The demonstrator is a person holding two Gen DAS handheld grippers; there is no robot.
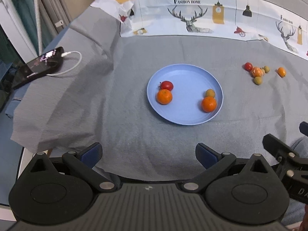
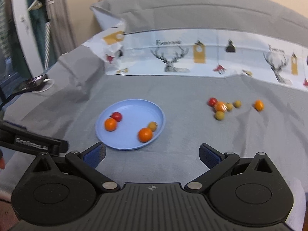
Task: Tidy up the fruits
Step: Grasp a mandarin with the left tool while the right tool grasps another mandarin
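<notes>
Both hand-held grippers, left [image 1: 149,156] and right [image 2: 152,156], spread wide, empty, held back at 6 o'clock. Blue plate [image 1: 192,119] holding four fruits; loose cluster [image 2: 221,107] at 2 o'clock, likely awaiting transfer.

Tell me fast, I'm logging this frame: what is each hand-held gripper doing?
Left hand-held gripper: open, holding nothing.
Right hand-held gripper: open, holding nothing.

Ahead of your left gripper [image 1: 148,155], matt black plastic with ribbed blue pads, a smooth matt blue plastic plate [image 1: 192,119] rests on wrinkled grey cloth [image 1: 134,134]
</notes>
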